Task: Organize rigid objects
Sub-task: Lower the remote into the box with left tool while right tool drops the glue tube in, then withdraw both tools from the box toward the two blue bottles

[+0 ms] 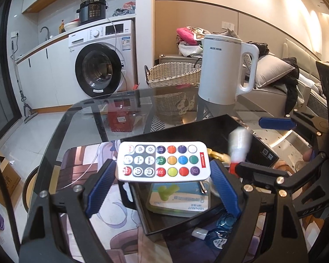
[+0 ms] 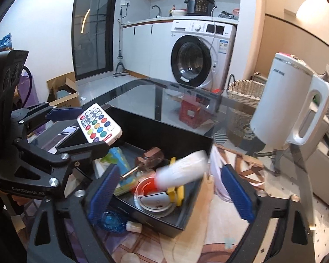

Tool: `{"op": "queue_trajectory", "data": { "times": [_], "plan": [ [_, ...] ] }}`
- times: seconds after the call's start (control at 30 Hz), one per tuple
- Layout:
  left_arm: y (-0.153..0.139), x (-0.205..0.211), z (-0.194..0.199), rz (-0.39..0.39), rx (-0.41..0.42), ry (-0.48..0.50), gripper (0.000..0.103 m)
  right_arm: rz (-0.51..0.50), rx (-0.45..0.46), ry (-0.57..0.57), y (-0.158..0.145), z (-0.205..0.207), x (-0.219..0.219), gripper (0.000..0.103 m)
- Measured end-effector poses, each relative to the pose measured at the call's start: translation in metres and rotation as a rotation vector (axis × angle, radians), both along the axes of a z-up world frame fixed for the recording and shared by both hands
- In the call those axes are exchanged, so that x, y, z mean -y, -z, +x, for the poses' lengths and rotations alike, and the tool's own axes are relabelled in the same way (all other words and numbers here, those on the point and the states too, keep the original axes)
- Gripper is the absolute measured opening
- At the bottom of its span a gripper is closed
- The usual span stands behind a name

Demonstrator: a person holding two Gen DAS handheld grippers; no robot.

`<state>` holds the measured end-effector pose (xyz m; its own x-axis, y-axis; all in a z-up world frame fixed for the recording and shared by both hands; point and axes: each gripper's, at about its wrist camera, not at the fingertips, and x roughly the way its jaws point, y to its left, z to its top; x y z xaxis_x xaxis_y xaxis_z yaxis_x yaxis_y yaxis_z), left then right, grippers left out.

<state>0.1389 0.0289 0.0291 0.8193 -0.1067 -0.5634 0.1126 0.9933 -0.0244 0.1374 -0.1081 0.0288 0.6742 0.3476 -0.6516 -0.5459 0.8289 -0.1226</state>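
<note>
My left gripper (image 1: 163, 176) is shut on a white remote control (image 1: 162, 161) with coloured round buttons, held above the black box (image 1: 186, 131); the remote also shows in the right wrist view (image 2: 99, 123). My right gripper (image 2: 171, 188) is open over the box (image 2: 164, 131). A white bottle with a red end (image 2: 179, 172) is blurred in mid-air between the open fingers, above the box; it also shows blurred in the left wrist view (image 1: 239, 148). The box holds a packet (image 1: 179, 199), a screwdriver (image 2: 147, 160), a round lid (image 2: 153, 199) and a yellow piece (image 2: 175, 194).
A white electric kettle (image 1: 223, 70) stands on the glass table (image 1: 120, 109) behind the box. A blue bottle (image 2: 114, 220) lies on the mat in front of the box. A wicker basket (image 1: 173, 74) and a washing machine (image 1: 101, 63) stand beyond the table.
</note>
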Motion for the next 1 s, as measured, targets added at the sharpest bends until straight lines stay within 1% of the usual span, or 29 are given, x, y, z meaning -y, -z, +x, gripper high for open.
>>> {"op": "queue_trajectory", "data": {
  "times": [0.2, 0.27, 0.3, 0.4, 0.53, 0.63, 0.7, 0.8, 0.87, 1.0],
  "plan": [
    [0.001, 0.006, -0.001, 0.010, -0.005, 0.007, 0.087, 0.049, -0.010, 0.039, -0.004, -0.003, 0.019, 0.098],
    [0.000, 0.008, -0.002, 0.017, -0.006, 0.004, 0.094, 0.075, -0.018, 0.050, -0.005, -0.005, 0.028, 0.101],
    [0.000, 0.009, -0.003, 0.020, -0.006, -0.005, 0.099, 0.086, -0.027, 0.059, -0.006, -0.005, 0.032, 0.101],
    [-0.002, 0.008, -0.008, 0.008, -0.015, -0.028, 0.103, 0.110, -0.041, 0.070, -0.006, -0.008, 0.042, 0.102],
    [-0.003, 0.004, -0.019, -0.036, -0.033, -0.043, 0.103, 0.125, -0.072, 0.090, -0.003, -0.010, 0.050, 0.102],
    [-0.002, 0.003, -0.030, -0.042, -0.034, -0.047, 0.103, 0.157, -0.134, 0.102, 0.002, -0.012, 0.056, 0.102],
    [-0.003, 0.001, -0.041, -0.044, -0.025, -0.063, 0.103, 0.168, -0.158, 0.107, 0.006, -0.014, 0.058, 0.102],
    [-0.002, 0.000, -0.049, -0.038, -0.033, -0.062, 0.103, 0.123, -0.160, 0.108, 0.011, -0.020, 0.054, 0.102],
    [0.002, 0.000, -0.054, -0.009, -0.028, -0.074, 0.103, 0.095, -0.162, 0.112, 0.016, -0.022, 0.051, 0.102],
    [0.014, -0.003, -0.058, 0.007, -0.065, -0.086, 0.103, 0.072, -0.193, 0.105, 0.025, -0.025, 0.045, 0.102]
  ]
}}
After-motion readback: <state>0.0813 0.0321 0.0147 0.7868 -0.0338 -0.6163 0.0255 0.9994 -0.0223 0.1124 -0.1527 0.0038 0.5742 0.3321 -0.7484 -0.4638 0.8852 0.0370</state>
